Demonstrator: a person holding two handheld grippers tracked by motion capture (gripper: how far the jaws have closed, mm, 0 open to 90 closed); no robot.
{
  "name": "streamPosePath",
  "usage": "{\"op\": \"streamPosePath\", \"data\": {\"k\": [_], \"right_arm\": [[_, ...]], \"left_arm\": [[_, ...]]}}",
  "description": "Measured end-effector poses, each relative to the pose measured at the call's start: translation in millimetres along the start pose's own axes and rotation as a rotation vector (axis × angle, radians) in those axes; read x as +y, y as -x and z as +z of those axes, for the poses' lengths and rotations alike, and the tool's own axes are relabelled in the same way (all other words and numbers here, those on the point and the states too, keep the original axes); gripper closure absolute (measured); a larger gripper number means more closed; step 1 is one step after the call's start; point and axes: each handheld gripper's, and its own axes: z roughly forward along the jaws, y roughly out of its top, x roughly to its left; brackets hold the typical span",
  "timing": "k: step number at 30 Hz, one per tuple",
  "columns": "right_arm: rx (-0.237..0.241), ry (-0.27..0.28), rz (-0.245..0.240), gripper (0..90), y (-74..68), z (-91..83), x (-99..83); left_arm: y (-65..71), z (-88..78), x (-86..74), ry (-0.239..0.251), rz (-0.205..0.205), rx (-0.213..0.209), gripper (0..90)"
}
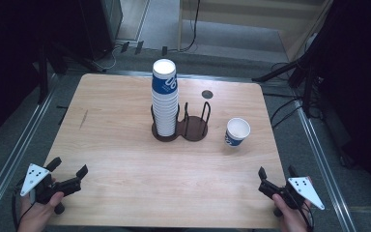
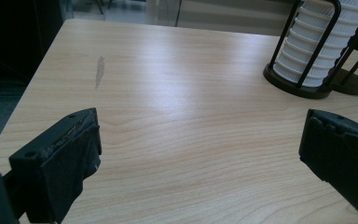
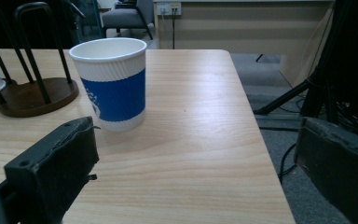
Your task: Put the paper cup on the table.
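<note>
In the high view, the left gripper [image 1: 68,170] and right gripper [image 1: 277,175] are held apart-jawed at seven and five o'clock; the single cup [image 1: 237,131] is seen at three o'clock, right of the stacked cups [image 1: 164,99] in the rack [image 1: 193,126]. In the left gripper view, the stack is seen at one o'clock between spread jaws. In the right gripper view, the cup stands upright at eleven o'clock, jaws apart.

Even overhead light on the pale wooden table [image 1: 125,145], dark corners all round the high view, soft white glare across the wood in the left gripper view, faint shadow under the blue-and-white paper cup [image 3: 113,88], near black claw pads soft and blurred, mild grain throughout
</note>
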Motion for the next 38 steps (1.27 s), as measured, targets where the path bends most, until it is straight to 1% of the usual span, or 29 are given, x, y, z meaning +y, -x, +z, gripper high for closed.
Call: {"op": "streamPosePath", "data": {"k": [4, 7, 13, 18, 19, 24, 26, 27, 29, 30, 33, 38], "right_arm": [[-0.011, -0.007, 0.000, 0.0, 5.7, -2.9, -3.5], [-0.022, -0.024, 0.003, 0.0, 9.6, -5.0, -7.4], [-0.035, -0.041, -0.013, 0.0, 13.4, -8.4, -13.3], [-0.042, -0.042, -0.009, 0.0, 16.9, -10.8, -15.3], [-0.050, -0.046, -0.007, 0.0, 17.7, -11.0, -15.1], [-0.050, -0.050, -0.019, 0.0, 16.8, -11.1, -16.8], [-0.051, -0.058, -0.015, 0.0, 16.0, -11.6, -18.5], [-0.054, -0.060, -0.033, 0.0, 15.2, -12.2, -20.9], [-0.053, -0.062, -0.034, 0.0, 14.3, -12.8, -21.1], [-0.053, -0.057, -0.044, 0.0, 13.4, -13.7, -21.4], [-0.056, -0.049, -0.048, 0.0, 12.9, -14.3, -21.8], [-0.056, -0.049, -0.050, 0.0, 12.7, -14.3, -21.8]], "left_arm": [[-0.1, 0.2, -0.3, -0.002, -0.002, 0.001, 0.0], [0.0, 0.4, -0.5, -0.002, -0.001, 0.003, 0.0], [-2.9, -1.4, 0.0, 0.006, -0.004, 0.006, 0.0], [-3.3, -1.0, -0.6, 0.005, -0.001, 0.007, 0.0], [-2.8, -0.9, -0.9, 0.002, -0.001, 0.006, 0.0], [-2.4, -0.8, -1.6, -0.002, 0.000, 0.004, 0.0], [-2.4, -0.2, -2.4, -0.005, 0.005, 0.007, 0.0], [-2.3, 0.5, -3.2, -0.007, 0.007, 0.004, 0.0], [-1.6, 1.2, -3.9, -0.006, 0.013, 0.007, 0.0], [-1.4, 1.4, -4.0, -0.006, 0.017, 0.005, 0.0], [-0.1, 1.7, -4.3, -0.005, 0.024, 0.004, 0.0], [0.3, 2.4, -4.5, -0.006, 0.024, 0.005, 0.0]]}}
